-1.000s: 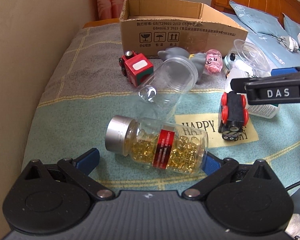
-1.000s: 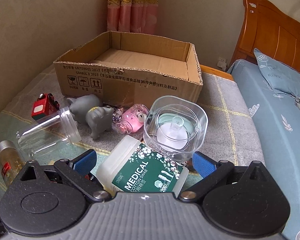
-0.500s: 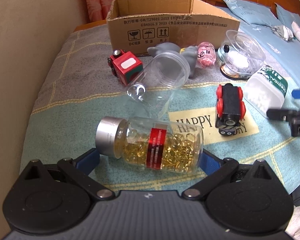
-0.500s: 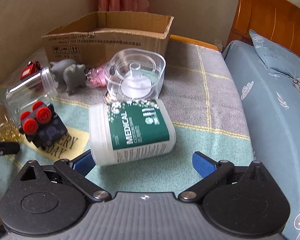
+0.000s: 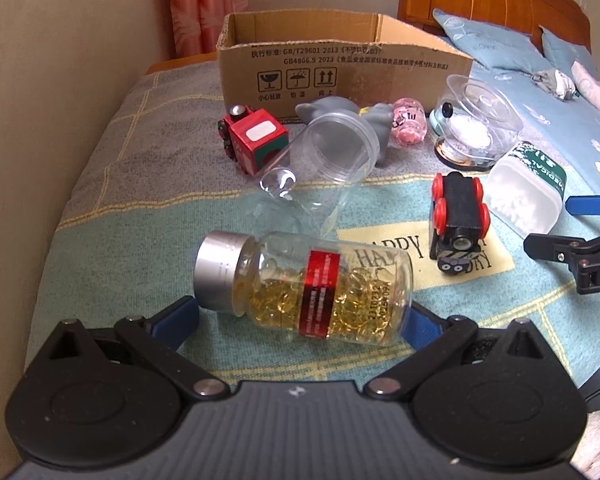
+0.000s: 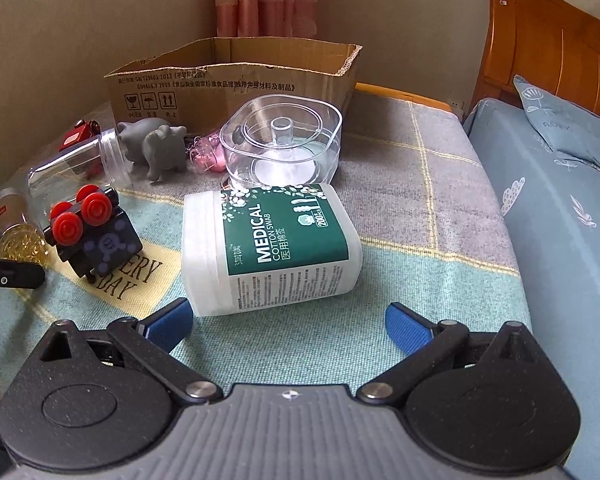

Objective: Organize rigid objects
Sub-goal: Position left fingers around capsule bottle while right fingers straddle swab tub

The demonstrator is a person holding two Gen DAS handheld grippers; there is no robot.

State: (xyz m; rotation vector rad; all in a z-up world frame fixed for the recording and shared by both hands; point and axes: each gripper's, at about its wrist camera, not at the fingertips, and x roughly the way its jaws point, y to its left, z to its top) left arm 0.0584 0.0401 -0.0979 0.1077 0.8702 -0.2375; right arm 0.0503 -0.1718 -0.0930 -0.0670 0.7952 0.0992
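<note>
My left gripper (image 5: 300, 316) is open, its blue pads on either side of a capsule bottle (image 5: 308, 284) with a silver cap that lies on its side on the blanket. My right gripper (image 6: 286, 318) is open just in front of a white cotton swab tub (image 6: 268, 248) with a green label, also lying down. A black toy train with red wheels (image 5: 458, 220) lies between them and shows in the right wrist view (image 6: 90, 232). An open cardboard box (image 5: 340, 64) stands at the back.
A clear empty jar (image 5: 320, 164), a red toy train (image 5: 254, 142), two grey animal figures (image 6: 156, 148), a pink toy (image 5: 408, 126) and a clear square container (image 6: 282, 144) lie before the box. A wall runs on the left, blue bedding (image 6: 560, 200) on the right.
My right gripper has pulled back and down from the swab tub and clear container, so more of the blanket shows. My left gripper stays around the capsule bottle, drawn back slightly.
</note>
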